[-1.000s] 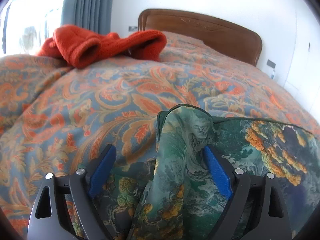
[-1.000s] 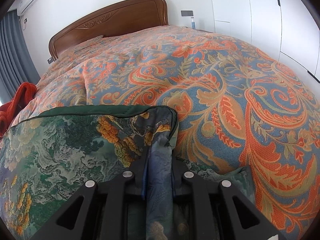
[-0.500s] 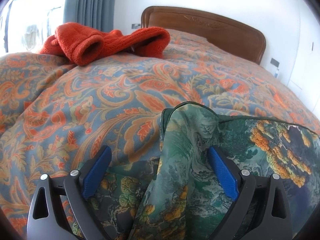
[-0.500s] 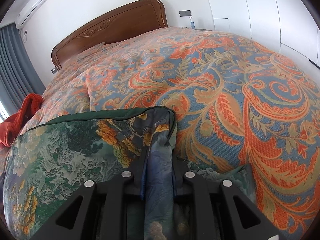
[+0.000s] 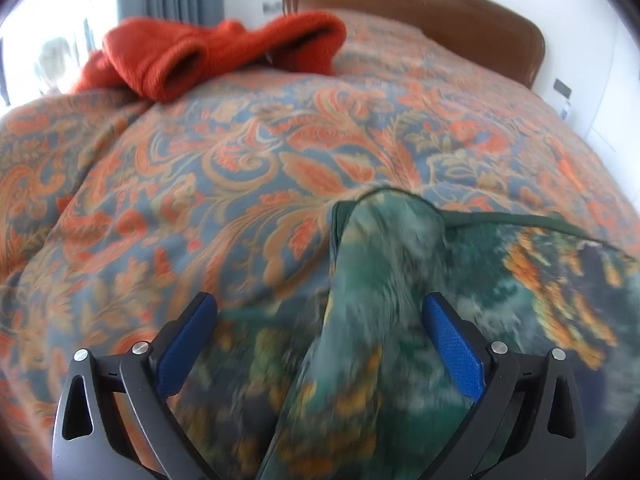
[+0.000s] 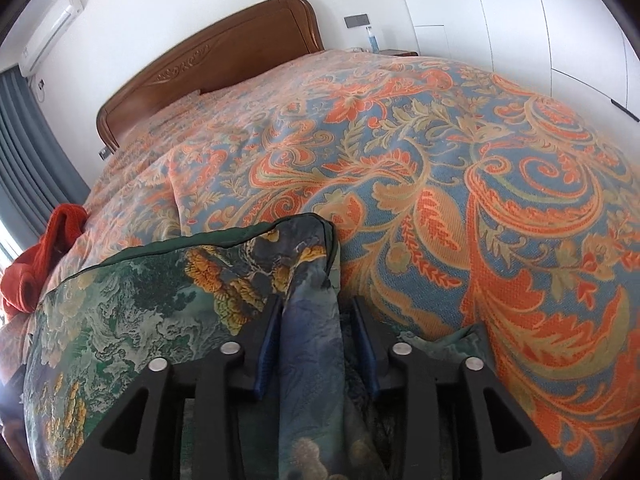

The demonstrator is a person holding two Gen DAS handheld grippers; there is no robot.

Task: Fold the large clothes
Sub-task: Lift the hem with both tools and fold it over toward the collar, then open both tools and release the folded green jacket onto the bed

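**Bedroom scene: both jaws apart over a green printed cloth**

Bedspread (image 5: pixel 248 168) in orange and blue paisley covers the bed, with a brown wooden headboard (image 6: pixel 224 64) against the white wall behind. An orange knitted garment (image 5: pixel 216 56) lies crumpled at the far left. Nearer, the green printed garment (image 6: pixel 132 292) lies across the bedspread's near part. The left hand-held gripper (image 5: pixel 320 340) has its blue-padded jaws spread wide after just opening; a raised ridge of the green cloth stands between them, touching neither pad clearly. The right hand-held gripper (image 6: pixel 318 344) has also just been opening, its jaws now a little apart around a bunched fold of the same cloth at its right corner.
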